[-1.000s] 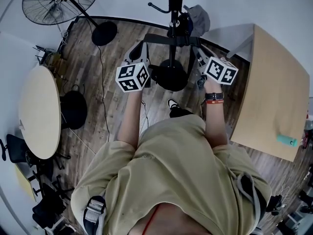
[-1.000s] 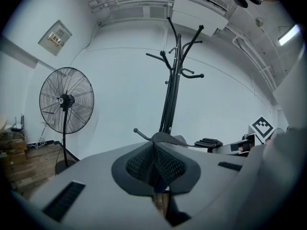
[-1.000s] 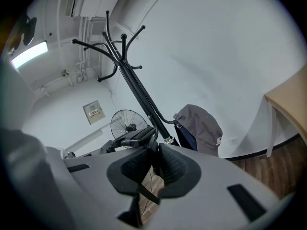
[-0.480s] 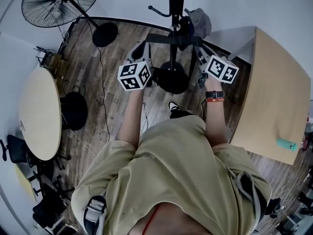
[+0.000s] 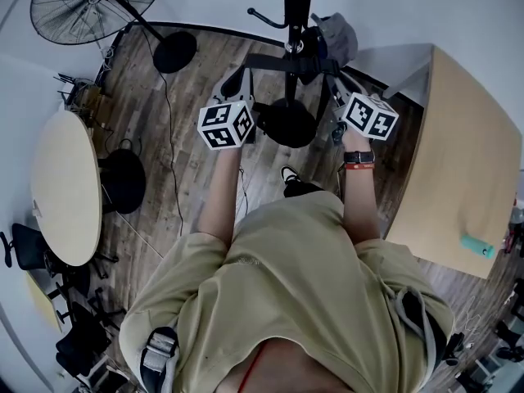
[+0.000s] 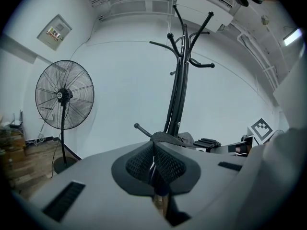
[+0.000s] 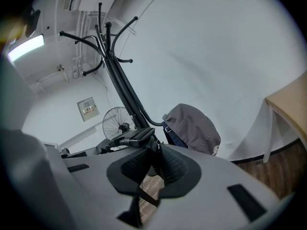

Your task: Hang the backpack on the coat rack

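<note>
A black coat rack (image 5: 295, 6) rises from a round base (image 5: 288, 123) right in front of me; its hooks show in the left gripper view (image 6: 180, 90) and in the right gripper view (image 7: 120, 85). The grey backpack (image 5: 336, 33) with a navy part hangs beside the pole, next to a low hook (image 7: 194, 128). Its black strap (image 5: 286, 64) runs taut across the pole between both grippers. My left gripper (image 5: 236, 79) is shut on the strap's left end (image 6: 165, 139). My right gripper (image 5: 332, 79) is shut on the right end (image 7: 136, 137).
A standing fan (image 5: 90, 2) with a round foot (image 5: 174, 53) is at the back left. A round table (image 5: 61, 187) and a black stool (image 5: 123, 182) stand at the left. A wooden table (image 5: 463, 154) with a teal object (image 5: 476, 246) is at the right.
Both grippers have shifted a little toward the rack with the strap still stretched between them; the strap now lies closer to the pole.
</note>
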Action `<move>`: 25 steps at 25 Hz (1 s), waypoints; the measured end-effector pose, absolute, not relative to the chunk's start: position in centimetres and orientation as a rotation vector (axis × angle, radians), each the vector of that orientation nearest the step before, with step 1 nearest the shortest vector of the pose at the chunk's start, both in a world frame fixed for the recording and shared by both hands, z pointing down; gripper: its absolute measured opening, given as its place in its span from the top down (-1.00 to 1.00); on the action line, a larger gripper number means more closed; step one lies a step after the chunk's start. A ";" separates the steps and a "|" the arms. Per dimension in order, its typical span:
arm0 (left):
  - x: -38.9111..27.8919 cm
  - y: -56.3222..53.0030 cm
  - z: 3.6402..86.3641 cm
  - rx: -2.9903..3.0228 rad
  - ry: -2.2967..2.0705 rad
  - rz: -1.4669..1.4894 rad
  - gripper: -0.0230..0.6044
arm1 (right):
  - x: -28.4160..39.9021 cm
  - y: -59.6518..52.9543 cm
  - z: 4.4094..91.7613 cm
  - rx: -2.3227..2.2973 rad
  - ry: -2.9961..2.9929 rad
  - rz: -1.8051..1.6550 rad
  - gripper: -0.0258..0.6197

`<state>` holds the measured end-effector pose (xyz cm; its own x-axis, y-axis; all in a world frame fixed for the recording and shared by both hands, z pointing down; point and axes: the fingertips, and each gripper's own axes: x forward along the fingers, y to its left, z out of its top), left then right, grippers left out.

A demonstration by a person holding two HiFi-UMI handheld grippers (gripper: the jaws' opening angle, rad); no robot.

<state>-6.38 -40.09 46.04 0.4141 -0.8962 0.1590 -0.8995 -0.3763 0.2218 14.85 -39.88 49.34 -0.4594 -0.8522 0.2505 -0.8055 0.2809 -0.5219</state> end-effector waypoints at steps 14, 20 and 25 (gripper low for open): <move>-6.4 -41.2 49.7 2.338 -1.568 0.071 0.85 | 14.5 -41.2 52.9 -1.594 2.494 -0.977 0.74; -6.2 -40.7 51.8 2.315 -1.555 0.123 0.85 | 13.7 -40.8 54.8 -1.638 2.557 -0.977 0.74; -5.8 -40.2 53.3 2.320 -1.535 0.166 0.84 | 13.1 -40.3 56.0 -1.656 2.609 -0.955 0.73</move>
